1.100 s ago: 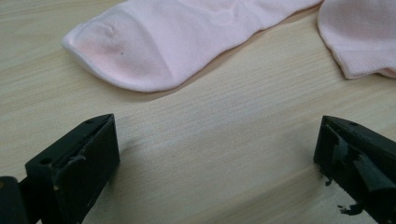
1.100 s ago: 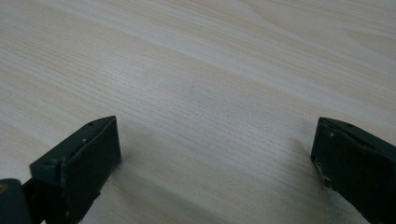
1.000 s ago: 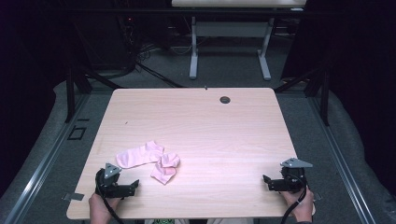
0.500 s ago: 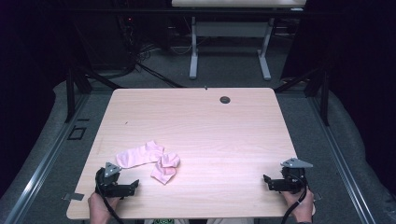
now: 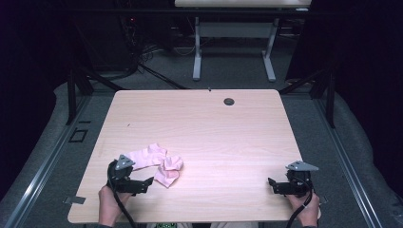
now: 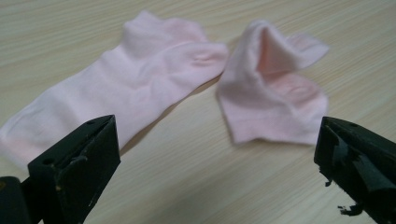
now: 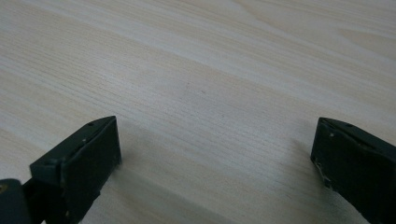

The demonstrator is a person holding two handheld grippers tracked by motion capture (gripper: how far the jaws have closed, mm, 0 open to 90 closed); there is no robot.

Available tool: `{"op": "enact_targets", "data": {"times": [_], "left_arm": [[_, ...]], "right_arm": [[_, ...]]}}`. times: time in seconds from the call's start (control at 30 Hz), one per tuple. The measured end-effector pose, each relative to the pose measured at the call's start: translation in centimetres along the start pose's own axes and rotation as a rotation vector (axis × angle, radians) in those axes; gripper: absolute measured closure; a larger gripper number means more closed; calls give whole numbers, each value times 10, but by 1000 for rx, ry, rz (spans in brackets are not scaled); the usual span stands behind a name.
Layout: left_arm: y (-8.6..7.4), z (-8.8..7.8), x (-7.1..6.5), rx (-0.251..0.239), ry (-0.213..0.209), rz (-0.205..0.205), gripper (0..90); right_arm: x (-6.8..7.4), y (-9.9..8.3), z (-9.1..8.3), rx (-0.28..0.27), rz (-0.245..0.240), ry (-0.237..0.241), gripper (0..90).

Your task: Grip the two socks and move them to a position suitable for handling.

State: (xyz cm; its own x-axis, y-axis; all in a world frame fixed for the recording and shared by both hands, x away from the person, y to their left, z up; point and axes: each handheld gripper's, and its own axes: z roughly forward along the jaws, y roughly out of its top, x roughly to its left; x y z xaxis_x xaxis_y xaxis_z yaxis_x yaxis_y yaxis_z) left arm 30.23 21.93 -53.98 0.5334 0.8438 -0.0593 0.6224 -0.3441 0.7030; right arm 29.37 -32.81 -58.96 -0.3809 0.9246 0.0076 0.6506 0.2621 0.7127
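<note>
Two pale pink socks lie on the wooden table (image 5: 214, 133) at the front left. One sock (image 5: 146, 156) (image 6: 135, 88) lies flat and stretched out. The other sock (image 5: 170, 172) (image 6: 273, 98) is crumpled and folded over, just right of the first and touching it. My left gripper (image 5: 148, 183) (image 6: 217, 135) is open, low over the table, with the socks just beyond its jaws and nothing between them. My right gripper (image 5: 272, 185) (image 7: 215, 140) is open near the front right corner, over bare wood.
A dark round grommet hole (image 5: 229, 101) sits near the table's far edge. Beyond the table stand the white legs of another desk (image 5: 197, 52) and cables on the floor. The table's front edge runs just behind both hands.
My left gripper has moved slightly forward and right, closer to the socks. The right gripper and the socks have stayed put.
</note>
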Motion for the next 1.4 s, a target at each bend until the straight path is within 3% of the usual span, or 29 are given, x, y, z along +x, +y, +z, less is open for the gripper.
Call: {"op": "enact_targets", "data": {"times": [0.27,0.43,0.57,0.7,0.83,1.07,1.27,1.37,1.4], "left_arm": [[31,19,-18,20,-58,29,67],[44,27,-24,41,-62,40,128],[54,40,-30,95,-52,75,222],[53,52,-33,137,-52,93,279],[49,59,-39,168,-47,138,350],[40,71,-48,219,-34,185,528],[39,72,-50,219,-31,195,619],[38,72,-51,206,-30,202,742],[37,72,-52,202,-30,204,742]], "right_arm": [[0,0,0,-3,2,-4,6],[0,0,0,-3,3,-4,5],[0,0,0,-3,3,-4,5],[0,0,0,-4,3,-4,5],[0,0,0,-4,3,-4,6],[0,0,0,-4,5,-3,5],[0,0,0,-4,5,-7,5],[0,0,0,-3,5,-6,5],[0,0,0,-3,5,-6,5]]}}
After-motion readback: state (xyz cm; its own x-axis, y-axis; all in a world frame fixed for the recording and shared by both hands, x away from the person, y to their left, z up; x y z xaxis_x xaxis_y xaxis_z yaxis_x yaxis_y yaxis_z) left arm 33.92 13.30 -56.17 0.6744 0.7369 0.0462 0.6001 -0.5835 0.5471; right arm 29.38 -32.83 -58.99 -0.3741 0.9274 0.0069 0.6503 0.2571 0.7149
